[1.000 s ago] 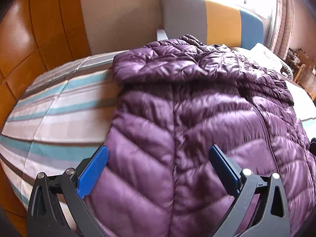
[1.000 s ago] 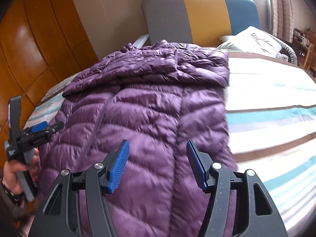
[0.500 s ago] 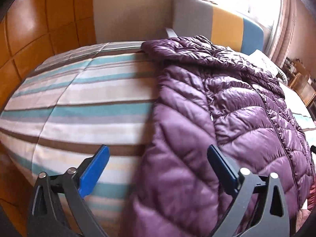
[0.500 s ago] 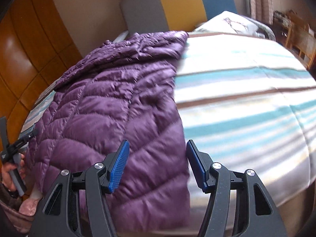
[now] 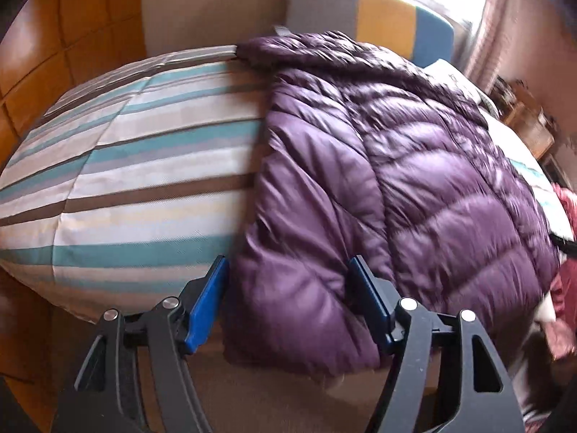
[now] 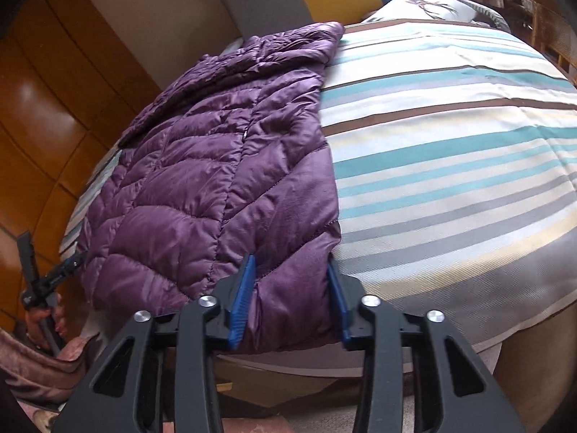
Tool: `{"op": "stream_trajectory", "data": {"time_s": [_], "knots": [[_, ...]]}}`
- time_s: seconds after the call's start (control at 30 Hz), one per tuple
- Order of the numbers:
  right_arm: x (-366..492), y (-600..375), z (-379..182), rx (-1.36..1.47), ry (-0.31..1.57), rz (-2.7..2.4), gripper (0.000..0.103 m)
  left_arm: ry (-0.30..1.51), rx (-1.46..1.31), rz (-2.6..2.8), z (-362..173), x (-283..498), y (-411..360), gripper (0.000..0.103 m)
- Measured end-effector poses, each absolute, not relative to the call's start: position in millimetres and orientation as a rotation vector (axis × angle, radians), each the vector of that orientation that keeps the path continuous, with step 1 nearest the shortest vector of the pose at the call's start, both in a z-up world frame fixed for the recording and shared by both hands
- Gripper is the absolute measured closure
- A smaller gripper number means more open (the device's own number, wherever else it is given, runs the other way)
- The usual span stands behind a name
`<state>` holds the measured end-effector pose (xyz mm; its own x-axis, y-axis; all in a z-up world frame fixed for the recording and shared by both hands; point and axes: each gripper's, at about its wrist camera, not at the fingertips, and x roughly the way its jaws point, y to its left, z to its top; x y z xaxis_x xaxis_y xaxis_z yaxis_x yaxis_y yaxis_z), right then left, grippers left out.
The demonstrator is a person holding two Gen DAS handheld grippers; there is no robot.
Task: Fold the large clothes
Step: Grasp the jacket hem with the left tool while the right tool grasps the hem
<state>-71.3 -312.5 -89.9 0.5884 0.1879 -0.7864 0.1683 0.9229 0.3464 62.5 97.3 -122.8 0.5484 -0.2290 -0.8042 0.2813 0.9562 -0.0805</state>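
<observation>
A purple quilted puffer jacket [image 5: 414, 166] lies lengthwise on a striped bed [image 5: 137, 166], its hem hanging over the near edge. My left gripper [image 5: 288, 299] is open, its blue pads on either side of the hem's left corner. In the right wrist view the jacket [image 6: 216, 180] fills the left half of the bed [image 6: 450, 144]. My right gripper [image 6: 290, 296] is open, its pads straddling the hem's right corner. The left gripper [image 6: 68, 265] also shows at the far left there, held by a hand.
A grey, yellow and blue headboard [image 5: 364, 18] stands at the far end, with a white pillow [image 6: 425, 3] next to it. Orange wood panelling [image 6: 39, 115] runs along the left side. Pink fabric [image 5: 566, 238] lies at the bed's right corner.
Both grippers have moved outward and down to the jacket's hem corners at the bed's near edge. The jaws of each have narrowed around the fabric but remain apart.
</observation>
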Motion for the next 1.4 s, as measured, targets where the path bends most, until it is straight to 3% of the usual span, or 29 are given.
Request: {"op": "stream_trajectory", "data": {"time_s": [0.13,0.23,1.0,1.4], "knots": [[-72,-318,-87,0.471,0.932,0.05,0.092,0.945,0.071,-0.368,-115,57,89,0.086],[-74,-322,-80,0.517,0.899,0.094,0.095,0.921,0.09,-0.407,-107,52,82,0.093],[-88,-322,-6,0.629,0.57,0.499,0.099,0.493,-0.26,-0.665,-19,12,127,0.097],[-54,-361,4,0.839,0.45,0.56,0.099,0.479,-0.458,-0.721,7,35,159,0.097]]}}
